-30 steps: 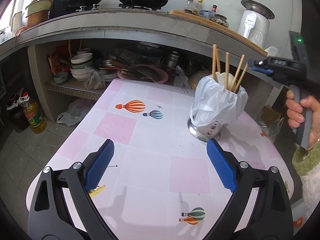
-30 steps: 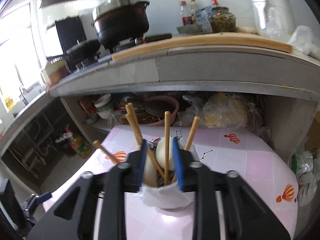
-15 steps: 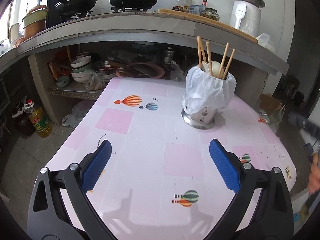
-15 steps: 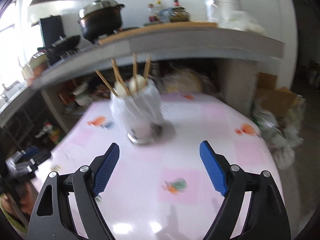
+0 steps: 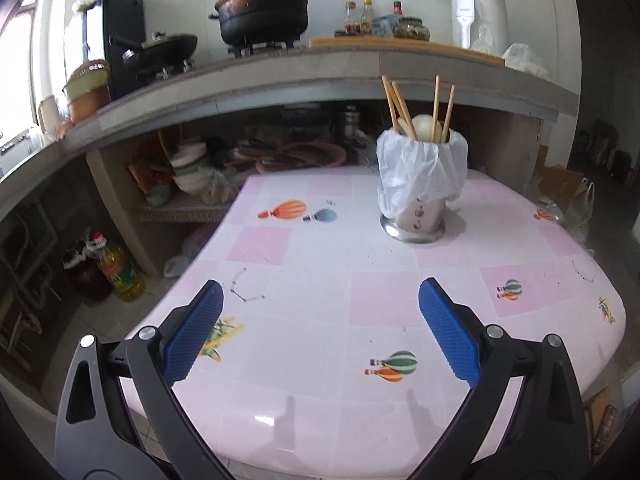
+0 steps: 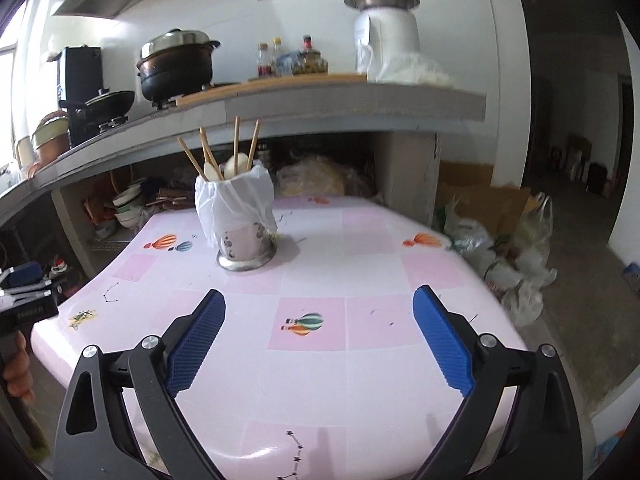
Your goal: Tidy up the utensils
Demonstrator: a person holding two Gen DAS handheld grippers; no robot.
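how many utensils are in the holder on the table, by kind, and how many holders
chopsticks: 4
white spoons: 2
utensil holder (metal, draped in a white plastic bag): 1
total: 7

Counted from both wrist views; any shorter utensil sunk below the bag's rim would not show.

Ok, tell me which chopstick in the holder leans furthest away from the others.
In the right wrist view it is the leftmost chopstick in the utensil holder. It slants out steeply to the left, while the other sticks stand closer to upright and bunch together.
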